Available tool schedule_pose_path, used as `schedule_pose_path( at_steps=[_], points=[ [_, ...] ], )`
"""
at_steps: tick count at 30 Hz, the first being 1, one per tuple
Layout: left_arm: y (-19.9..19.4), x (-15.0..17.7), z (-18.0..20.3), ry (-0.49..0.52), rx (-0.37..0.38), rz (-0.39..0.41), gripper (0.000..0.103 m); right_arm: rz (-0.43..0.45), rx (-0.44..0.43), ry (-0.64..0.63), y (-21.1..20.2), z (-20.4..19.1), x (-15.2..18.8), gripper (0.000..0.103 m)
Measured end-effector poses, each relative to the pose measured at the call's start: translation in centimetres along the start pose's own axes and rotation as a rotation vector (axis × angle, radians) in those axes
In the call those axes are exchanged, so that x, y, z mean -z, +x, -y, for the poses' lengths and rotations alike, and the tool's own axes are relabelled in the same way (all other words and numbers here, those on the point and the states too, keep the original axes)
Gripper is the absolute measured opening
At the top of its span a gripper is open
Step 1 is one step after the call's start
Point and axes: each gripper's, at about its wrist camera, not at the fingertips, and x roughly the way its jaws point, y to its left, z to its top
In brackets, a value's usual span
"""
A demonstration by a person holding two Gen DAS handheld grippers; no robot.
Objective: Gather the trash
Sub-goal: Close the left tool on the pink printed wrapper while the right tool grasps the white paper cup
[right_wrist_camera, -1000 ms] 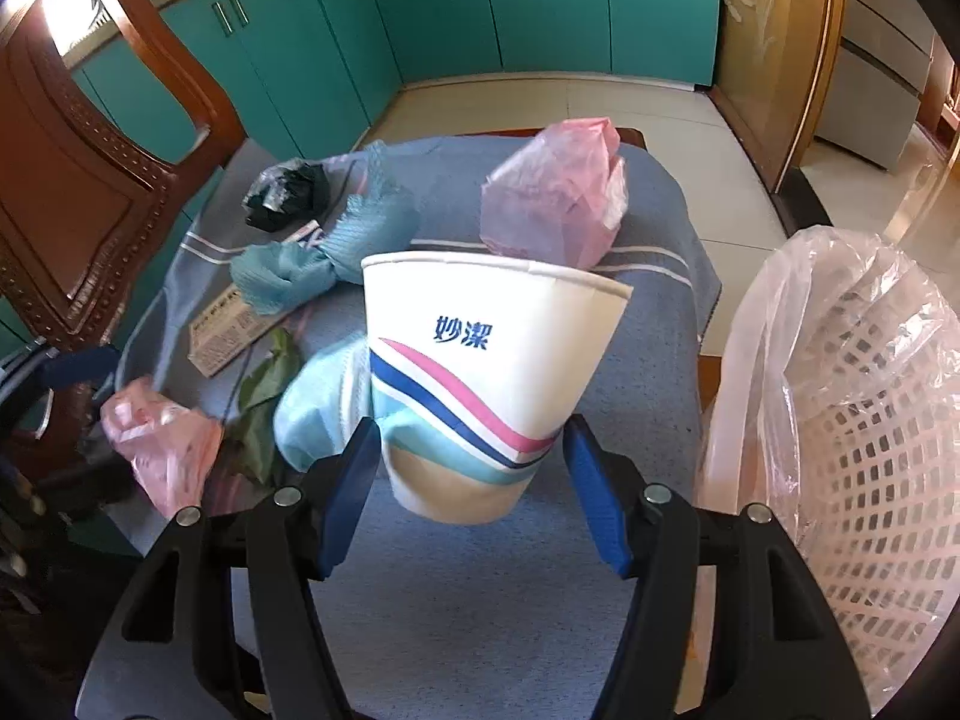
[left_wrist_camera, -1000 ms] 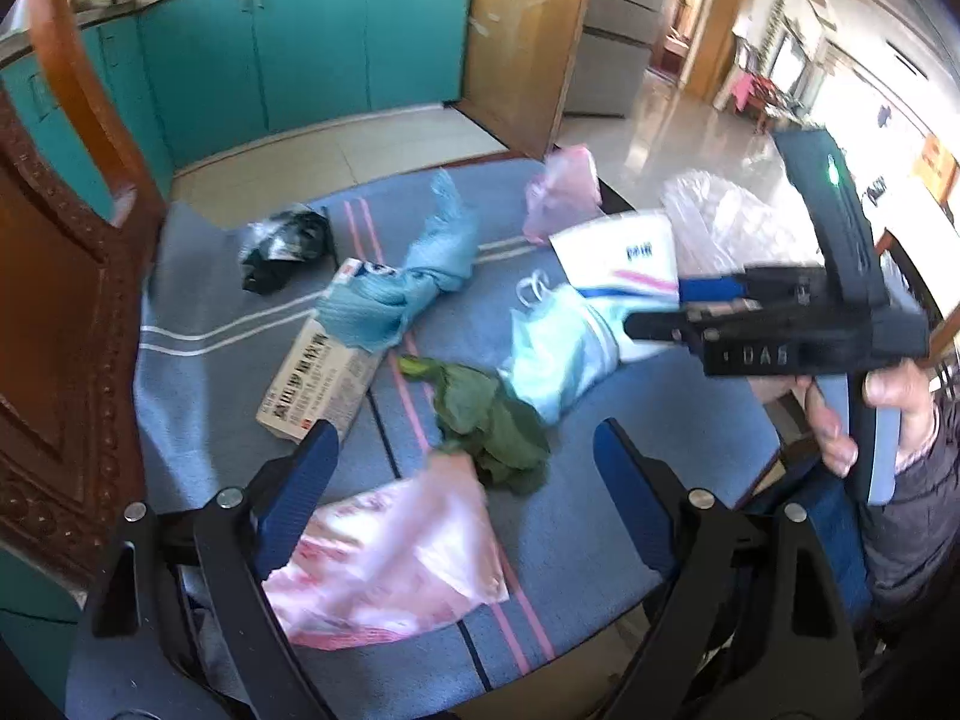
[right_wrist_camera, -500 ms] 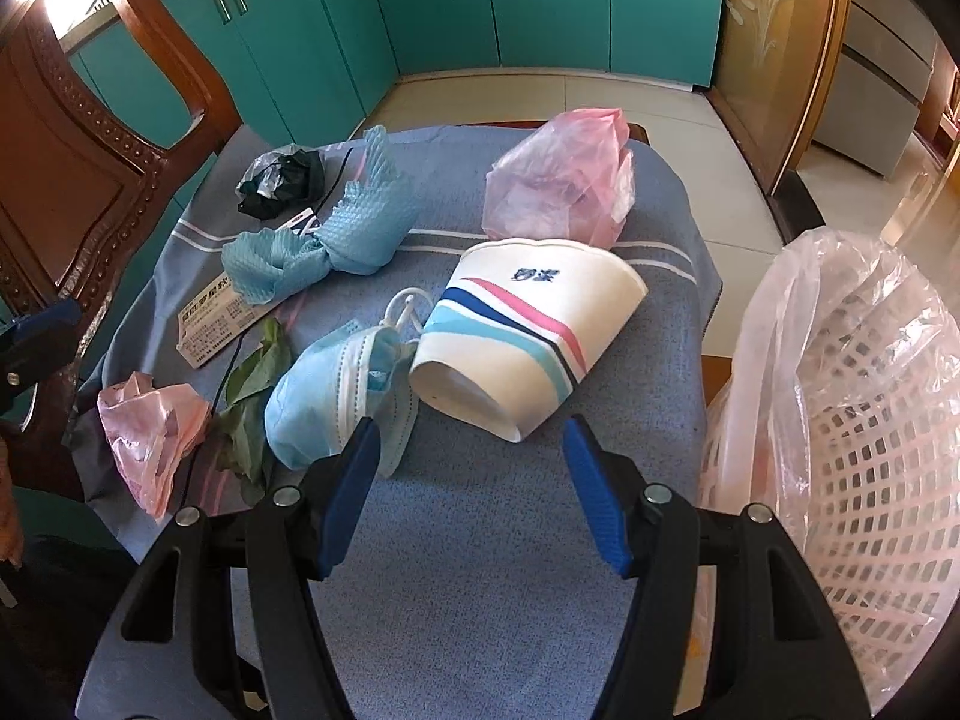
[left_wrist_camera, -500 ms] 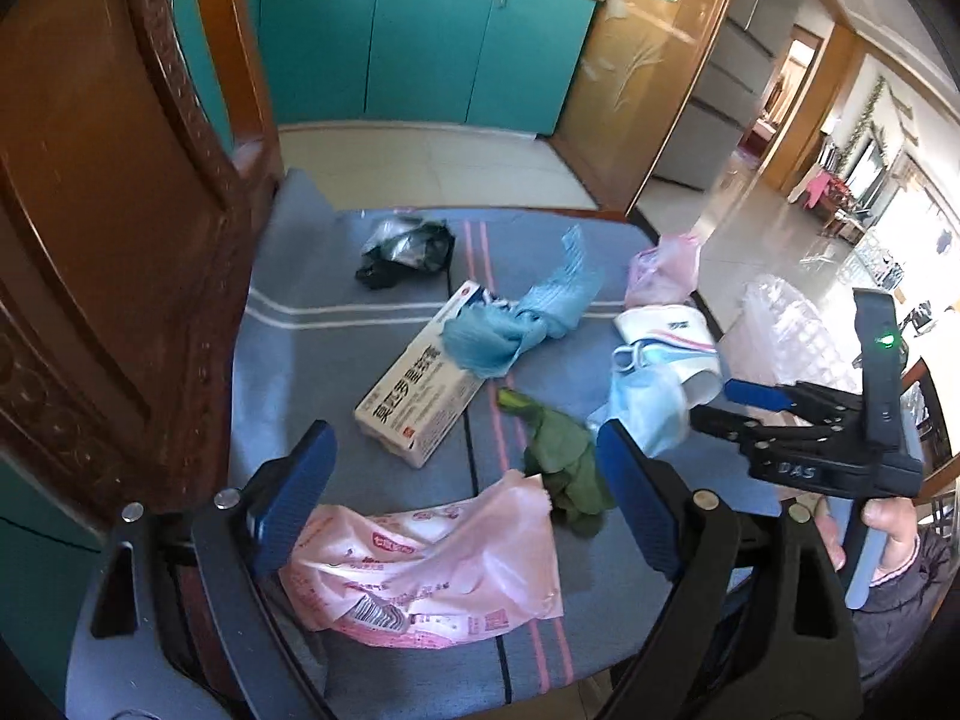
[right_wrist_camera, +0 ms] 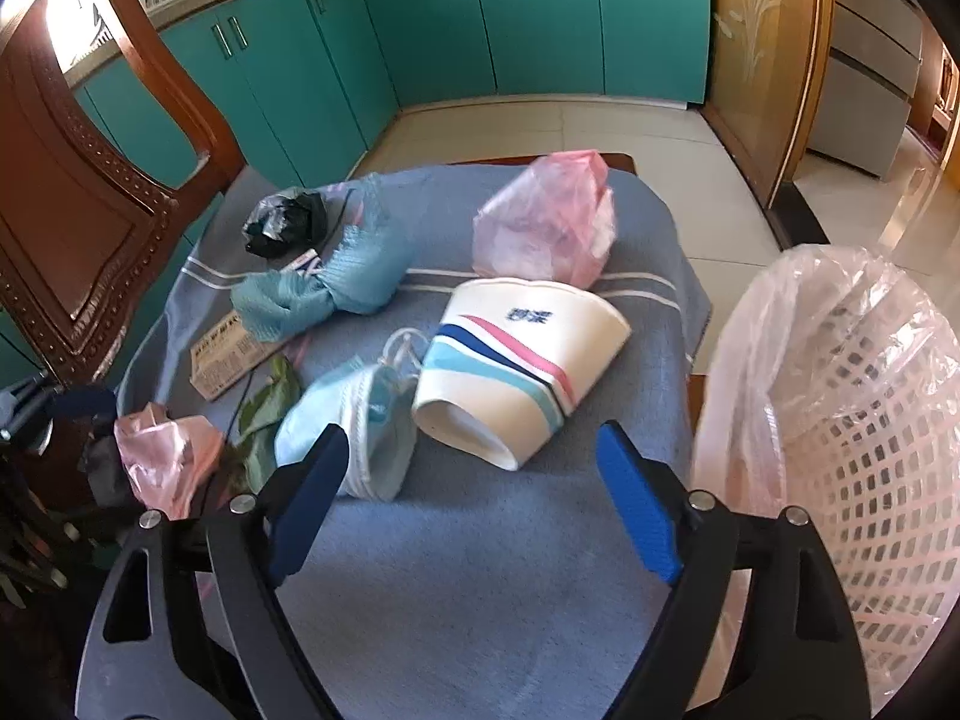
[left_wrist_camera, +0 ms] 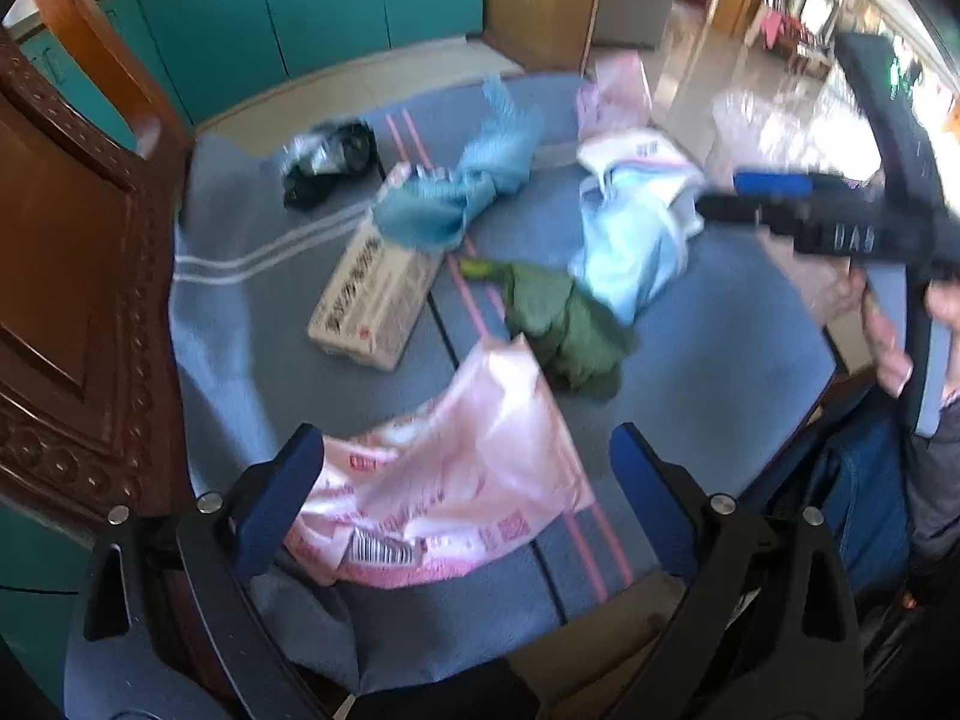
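Observation:
Trash lies on a blue cloth over a small table. A white striped paper cup lies on its side next to a light blue face mask. My right gripper is open and empty just in front of the cup; it also shows in the left wrist view. My left gripper is open over a pink printed wrapper. A green leaf, a medicine box, a blue net cloth, a black bag and a pink bag lie around.
A white mesh basket lined with a clear bag stands at the table's right edge. A carved wooden chair back rises on the left. Teal cabinets line the far wall.
The cup, held in my right gripper a second ago, now lies on the cloth and the right gripper stands open behind it. My left gripper has swung around above the pink wrapper.

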Motion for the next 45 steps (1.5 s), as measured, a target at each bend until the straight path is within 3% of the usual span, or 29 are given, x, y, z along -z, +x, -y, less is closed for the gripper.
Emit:
schedule_pose_path(
  at_steps=[5, 8, 12, 17, 19, 30, 33, 43, 44, 45],
  points=[
    [0.9, 0.6, 0.4, 0.035, -0.028, -0.047, 0.096, 0.008, 0.06, 0.003, 1.5, -0.8, -0.5, 0.083],
    [1.4, 0.8, 0.2, 0.032, -0.048, -0.066, 0.096, 0.008, 0.063, 0.019, 2.2, -0.9, -0.7, 0.083],
    [2.2, 1.1, -0.1, 0.025, -0.078, -0.1, 0.096, 0.003, 0.037, 0.01, 2.6, -1.3, -0.7, 0.075],
    [2.4, 1.2, 0.1, 0.037, -0.087, -0.102, 0.096, 0.059, 0.061, 0.043, 1.1, -0.5, -0.9, 0.075],
    [2.7, 1.2, 0.3, 0.04, -0.085, -0.109, 0.096, 0.045, 0.104, 0.053, 1.5, -0.1, -0.9, 0.075],
    [2.9, 0.9, 1.7, 0.073, -0.066, -0.094, 0.092, -0.002, 0.127, 0.003, 3.8, -1.3, -0.6, 0.075],
    [2.8, 0.8, 1.6, 0.068, -0.062, -0.088, 0.091, -0.018, 0.106, 0.022, 3.9, -0.9, -0.5, 0.061],
    [0.2, 1.2, -0.3, -0.019, 0.011, -0.017, 0.053, 0.008, 0.079, 0.031, 1.3, 0.0, 0.0, 0.058],
    [0.1, 1.3, -0.2, -0.022, 0.03, -0.014, 0.036, 0.011, 0.079, 0.031, 1.2, 0.1, 0.0, 0.058],
    [-0.1, 1.7, 0.1, -0.024, 0.048, -0.011, 0.036, 0.015, 0.079, 0.033, 1.0, 0.2, 0.1, 0.058]
  ],
)
